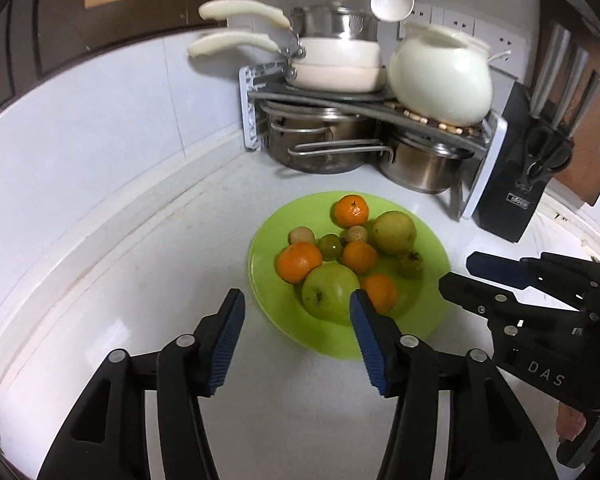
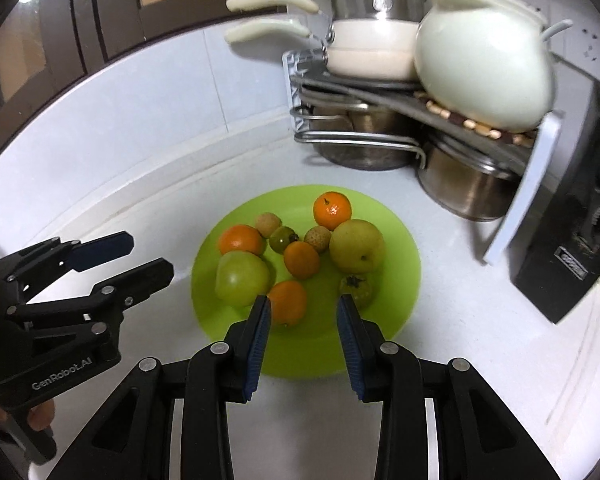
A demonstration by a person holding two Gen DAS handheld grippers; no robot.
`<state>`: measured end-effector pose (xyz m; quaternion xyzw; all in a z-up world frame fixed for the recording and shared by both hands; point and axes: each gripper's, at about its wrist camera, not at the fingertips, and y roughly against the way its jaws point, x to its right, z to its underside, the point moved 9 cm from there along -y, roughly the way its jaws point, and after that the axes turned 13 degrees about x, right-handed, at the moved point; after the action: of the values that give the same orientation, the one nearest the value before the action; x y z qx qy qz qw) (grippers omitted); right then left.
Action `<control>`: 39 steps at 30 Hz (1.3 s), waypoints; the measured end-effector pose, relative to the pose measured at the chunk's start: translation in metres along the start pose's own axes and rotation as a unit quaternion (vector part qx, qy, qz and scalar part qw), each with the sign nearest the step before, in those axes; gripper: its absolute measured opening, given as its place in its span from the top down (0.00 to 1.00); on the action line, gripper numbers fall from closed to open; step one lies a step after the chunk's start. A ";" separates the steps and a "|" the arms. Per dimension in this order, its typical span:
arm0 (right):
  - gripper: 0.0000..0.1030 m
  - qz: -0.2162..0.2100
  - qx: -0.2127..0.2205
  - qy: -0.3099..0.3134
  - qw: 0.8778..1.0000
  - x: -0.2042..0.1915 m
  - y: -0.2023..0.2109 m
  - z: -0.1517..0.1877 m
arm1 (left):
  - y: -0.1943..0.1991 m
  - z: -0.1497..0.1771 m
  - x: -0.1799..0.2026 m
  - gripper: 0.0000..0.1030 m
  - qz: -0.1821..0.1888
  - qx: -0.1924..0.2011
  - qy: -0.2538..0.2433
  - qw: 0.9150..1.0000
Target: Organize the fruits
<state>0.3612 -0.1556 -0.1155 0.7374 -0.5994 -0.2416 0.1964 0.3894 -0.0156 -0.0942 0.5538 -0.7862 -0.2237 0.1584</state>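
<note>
On the white counter [image 1: 148,264] sits a lime-green plate [image 1: 428,312], and all the fruit is piled on it: four oranges, two big green ones and some small pieces. Left gripper [image 1: 296,312] hovers at the plate's near-left edge, jaws spread wide, nothing between them; its right finger sits just in front of the green apple [image 1: 328,290]. Over to the right gripper [image 2: 302,312], also wide open and empty, poised above the plate's near side, with a small orange [image 2: 287,300] just beyond its left finger and a little green fruit [image 2: 358,286] by the right one. Further back, a yellow-green pear [image 2: 356,245] beside another orange [image 2: 332,210]. Behind the plate, a pot rack [image 1: 256,100] in the corner and a black knife block [image 1: 508,196] beside it
</note>
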 end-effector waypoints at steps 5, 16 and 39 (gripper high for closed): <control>0.66 0.014 0.019 -0.008 1.000 -0.002 0.031 0.003 | 0.027 0.001 0.004 0.42 -0.004 0.017 -0.004 1.000; 0.41 0.029 0.060 -0.002 0.998 -0.005 0.104 0.017 | 0.099 0.016 0.019 0.28 -0.028 0.054 0.019 0.998; 0.23 0.036 0.115 0.022 0.992 -0.003 0.243 0.061 | 0.229 0.057 0.078 0.03 -0.070 0.107 0.025 0.991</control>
<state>0.1327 -0.2020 -0.0229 0.7382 -0.6450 -0.1476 0.1317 0.1515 -0.0130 -0.0215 0.6271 -0.7604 -0.1345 0.1020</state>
